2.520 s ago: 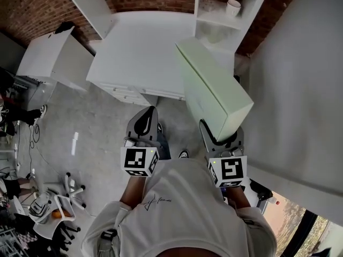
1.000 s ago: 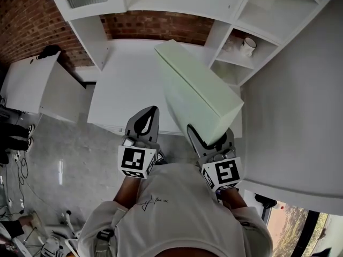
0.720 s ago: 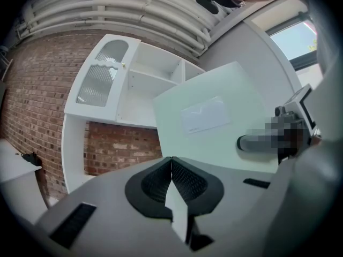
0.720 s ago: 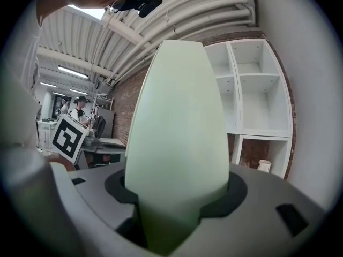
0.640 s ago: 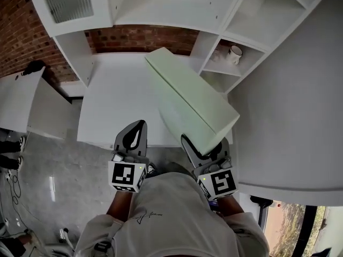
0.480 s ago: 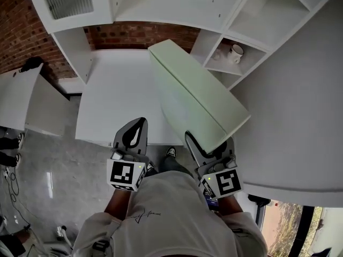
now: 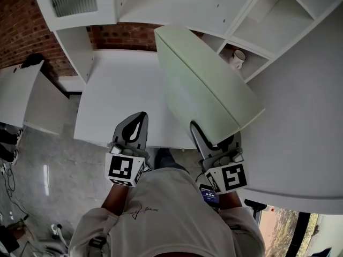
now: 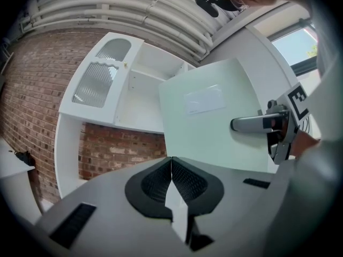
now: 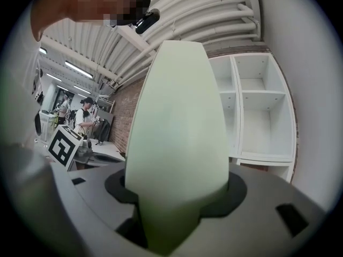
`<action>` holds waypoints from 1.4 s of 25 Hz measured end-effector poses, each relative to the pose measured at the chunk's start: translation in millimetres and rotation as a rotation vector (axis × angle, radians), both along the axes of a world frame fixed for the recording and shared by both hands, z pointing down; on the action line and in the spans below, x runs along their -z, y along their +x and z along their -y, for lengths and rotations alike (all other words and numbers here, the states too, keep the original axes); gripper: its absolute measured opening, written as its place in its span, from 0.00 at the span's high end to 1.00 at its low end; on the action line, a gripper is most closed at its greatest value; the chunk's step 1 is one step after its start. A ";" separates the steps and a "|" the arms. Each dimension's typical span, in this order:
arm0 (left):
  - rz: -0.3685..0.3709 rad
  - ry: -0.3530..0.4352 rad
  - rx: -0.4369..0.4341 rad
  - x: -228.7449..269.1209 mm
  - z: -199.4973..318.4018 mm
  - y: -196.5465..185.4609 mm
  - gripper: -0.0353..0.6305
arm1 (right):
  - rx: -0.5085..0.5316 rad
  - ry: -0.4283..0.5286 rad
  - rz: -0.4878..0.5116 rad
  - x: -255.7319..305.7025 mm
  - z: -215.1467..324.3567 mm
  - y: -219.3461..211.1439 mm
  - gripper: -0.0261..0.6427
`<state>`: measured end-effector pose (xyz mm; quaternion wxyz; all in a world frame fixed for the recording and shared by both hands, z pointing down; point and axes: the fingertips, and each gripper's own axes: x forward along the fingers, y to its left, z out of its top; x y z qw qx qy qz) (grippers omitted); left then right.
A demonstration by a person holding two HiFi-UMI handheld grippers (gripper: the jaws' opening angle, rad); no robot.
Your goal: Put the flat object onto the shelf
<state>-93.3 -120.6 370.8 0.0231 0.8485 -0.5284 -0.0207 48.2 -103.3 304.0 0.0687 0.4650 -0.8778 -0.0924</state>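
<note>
Right gripper (image 7: 214, 146) clamped tight on big flat pale green box (image 7: 209, 84), held up over white worktop (image 7: 123, 100), far end near white shelf (image 7: 161, 7). Left gripper (image 7: 138, 123) squeezed closed, empty.

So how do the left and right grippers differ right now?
The right gripper is shut on the near end of the pale green box; the left gripper is shut on nothing. The right gripper looks along the box's edge; the left gripper sees its broad face from the side. Both carry a marker cube.

Left claw (image 7: 142, 114) closed; right claw (image 7: 208, 137) clamped.
</note>
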 end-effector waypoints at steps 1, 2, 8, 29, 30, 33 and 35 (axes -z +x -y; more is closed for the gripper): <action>0.001 0.006 -0.002 2.4 2.4 1.1 0.93 | 0.002 0.010 0.002 4.2 3.0 -0.1 0.54; 0.002 0.012 -0.004 4.5 4.5 2.5 0.93 | 0.004 0.020 0.005 8.4 5.8 0.3 0.54; -0.004 0.019 -0.008 8.6 15.5 8.0 0.93 | 0.000 0.071 -0.021 27.9 21.2 5.7 0.54; -0.016 -0.011 -0.007 -5.9 25.9 9.3 0.93 | -0.034 0.280 -0.143 97.9 59.0 11.7 0.55; -0.017 -0.013 -0.006 -6.9 25.4 8.8 0.93 | -0.035 0.292 -0.151 101.6 60.1 10.9 0.55; -0.025 -0.019 0.003 -8.6 25.0 6.0 0.93 | -0.039 0.326 -0.156 114.7 63.2 5.5 0.55; -0.028 -0.018 0.009 -8.5 27.0 4.6 0.93 | -0.038 0.340 -0.171 119.8 65.6 4.2 0.55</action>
